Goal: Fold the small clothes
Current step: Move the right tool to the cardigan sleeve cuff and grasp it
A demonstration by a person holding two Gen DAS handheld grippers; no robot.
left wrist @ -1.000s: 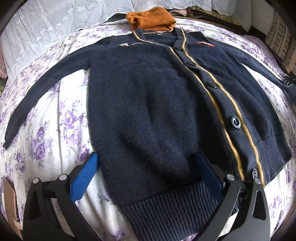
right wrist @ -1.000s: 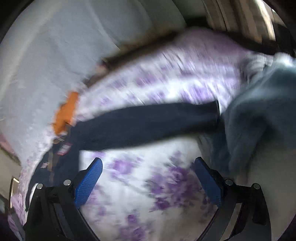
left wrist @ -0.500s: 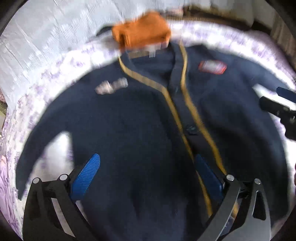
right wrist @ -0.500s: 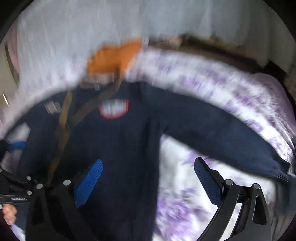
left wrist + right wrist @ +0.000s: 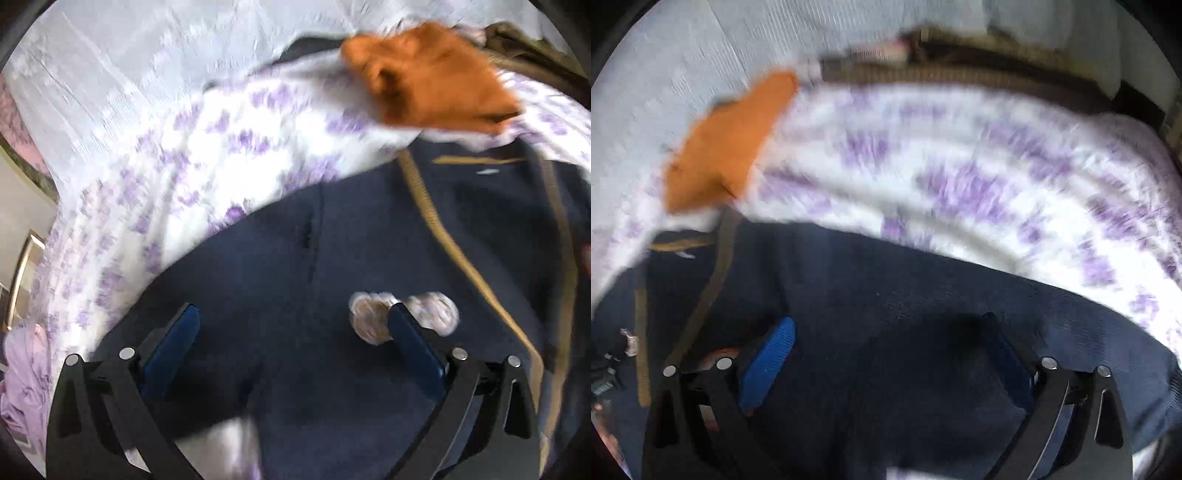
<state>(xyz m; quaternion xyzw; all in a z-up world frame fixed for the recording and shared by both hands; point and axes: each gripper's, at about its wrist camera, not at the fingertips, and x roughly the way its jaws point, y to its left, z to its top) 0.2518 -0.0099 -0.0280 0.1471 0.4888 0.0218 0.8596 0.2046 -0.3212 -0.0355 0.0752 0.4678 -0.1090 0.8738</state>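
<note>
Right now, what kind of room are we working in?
Most likely a bedroom. The navy cardigan lies spread on a purple-flowered bedsheet, an orange garment sits past its collar, and a white lace curtain hangs behind the bed.

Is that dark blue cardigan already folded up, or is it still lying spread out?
Spread out. The navy knitted cardigan with gold trim lies flat on the purple-flowered bedsheet, its shoulder and sleeve extended sideways; its lower half is out of view.

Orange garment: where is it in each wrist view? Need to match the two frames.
Left wrist: orange garment at upper right, just beyond the navy cardigan collar.
Right wrist: orange garment at upper left, again just past the cardigan collar.
Shared landmark: the gold trim of the cardigan, running up toward the garment.
</note>
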